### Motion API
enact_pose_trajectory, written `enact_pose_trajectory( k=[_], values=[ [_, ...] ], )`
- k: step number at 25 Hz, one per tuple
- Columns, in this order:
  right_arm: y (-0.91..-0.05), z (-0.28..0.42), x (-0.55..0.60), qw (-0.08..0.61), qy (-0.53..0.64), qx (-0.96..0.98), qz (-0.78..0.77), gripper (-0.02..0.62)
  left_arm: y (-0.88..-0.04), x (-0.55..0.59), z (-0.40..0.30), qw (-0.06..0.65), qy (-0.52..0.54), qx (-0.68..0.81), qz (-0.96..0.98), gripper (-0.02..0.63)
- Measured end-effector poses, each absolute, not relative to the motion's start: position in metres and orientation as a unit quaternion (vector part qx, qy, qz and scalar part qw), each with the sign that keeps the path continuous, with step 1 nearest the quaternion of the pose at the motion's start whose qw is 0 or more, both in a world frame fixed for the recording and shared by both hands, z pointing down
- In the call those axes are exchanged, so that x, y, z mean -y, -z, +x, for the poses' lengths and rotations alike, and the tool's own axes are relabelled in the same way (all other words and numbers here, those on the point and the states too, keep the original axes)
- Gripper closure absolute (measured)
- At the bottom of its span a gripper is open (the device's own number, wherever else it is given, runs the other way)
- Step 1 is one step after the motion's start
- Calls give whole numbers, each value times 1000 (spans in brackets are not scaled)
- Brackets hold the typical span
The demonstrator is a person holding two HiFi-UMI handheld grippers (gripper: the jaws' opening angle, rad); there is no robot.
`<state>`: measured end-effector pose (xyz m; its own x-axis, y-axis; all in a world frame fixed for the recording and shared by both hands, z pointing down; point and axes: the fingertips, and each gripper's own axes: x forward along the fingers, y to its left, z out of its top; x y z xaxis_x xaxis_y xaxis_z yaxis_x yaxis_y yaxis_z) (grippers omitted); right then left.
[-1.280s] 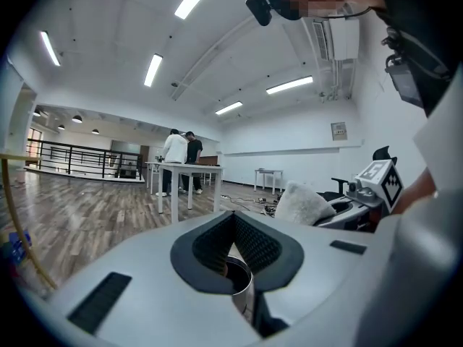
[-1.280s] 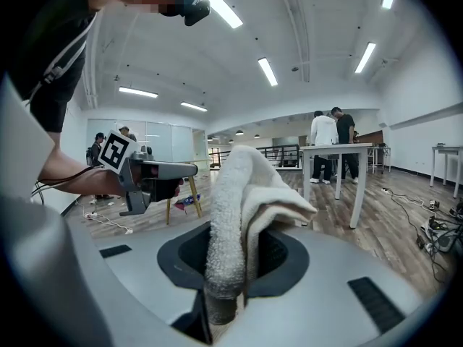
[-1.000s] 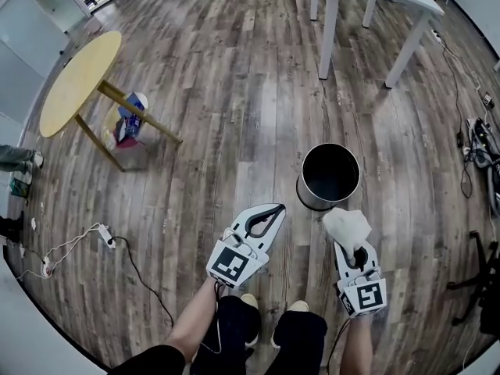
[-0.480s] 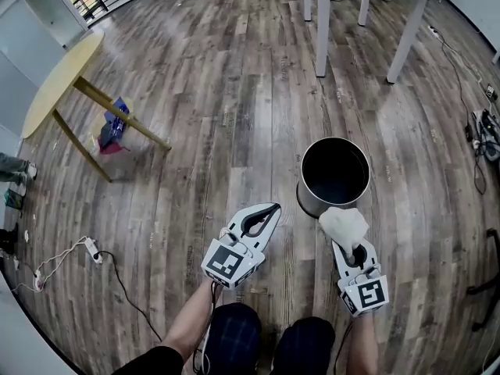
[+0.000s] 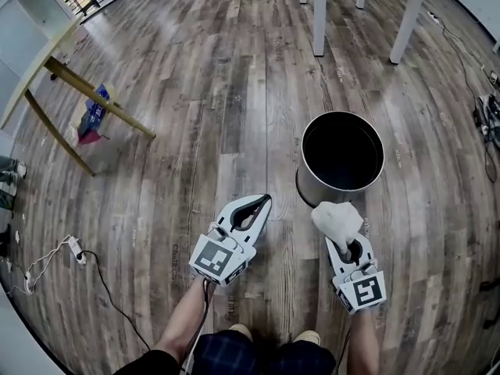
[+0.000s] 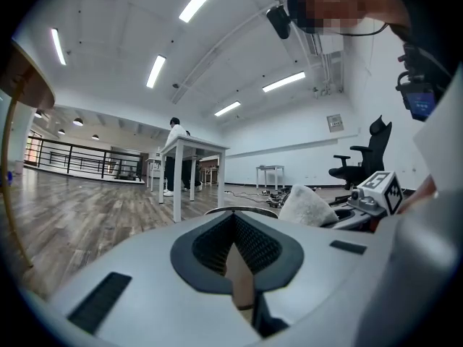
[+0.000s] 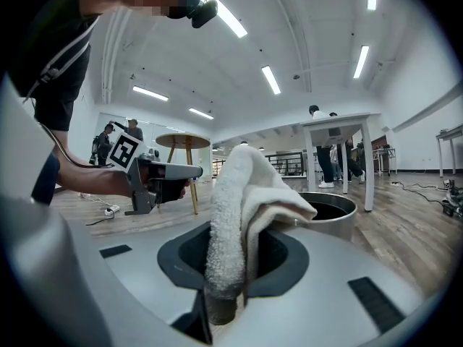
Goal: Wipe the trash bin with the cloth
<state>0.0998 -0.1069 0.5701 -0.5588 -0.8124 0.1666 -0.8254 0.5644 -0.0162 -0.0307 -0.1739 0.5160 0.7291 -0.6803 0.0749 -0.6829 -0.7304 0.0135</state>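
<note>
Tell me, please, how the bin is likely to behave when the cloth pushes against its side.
The bin looks like thin, empty metal, so it is probably light and may slide on the smooth wooden floor. It stands upright and wide, so tipping seems less likely than sliding. The cloth droops over itself, so it should press softly.

Wood-plank floor (image 5: 195,92), few things standing on it.
Round metal trash bin (image 5: 311,195) stands upright right of centre; white table legs (image 5: 319,14) beyond it; slanted wooden table legs (image 5: 100,104) far left with a blue packet (image 5: 92,119) beside them; white power strip (image 5: 76,248) and cable near left edge; cable tangle (image 5: 489,109) at right edge.
</note>
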Motion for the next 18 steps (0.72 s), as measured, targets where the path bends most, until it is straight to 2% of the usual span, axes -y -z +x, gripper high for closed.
enact_pose_trajectory(
  k=[18],
  values=[
    [-612, 64, 130, 71, -35, 898, 432, 512, -550, 171, -47, 2, -53, 394, 918, 606]
  ],
)
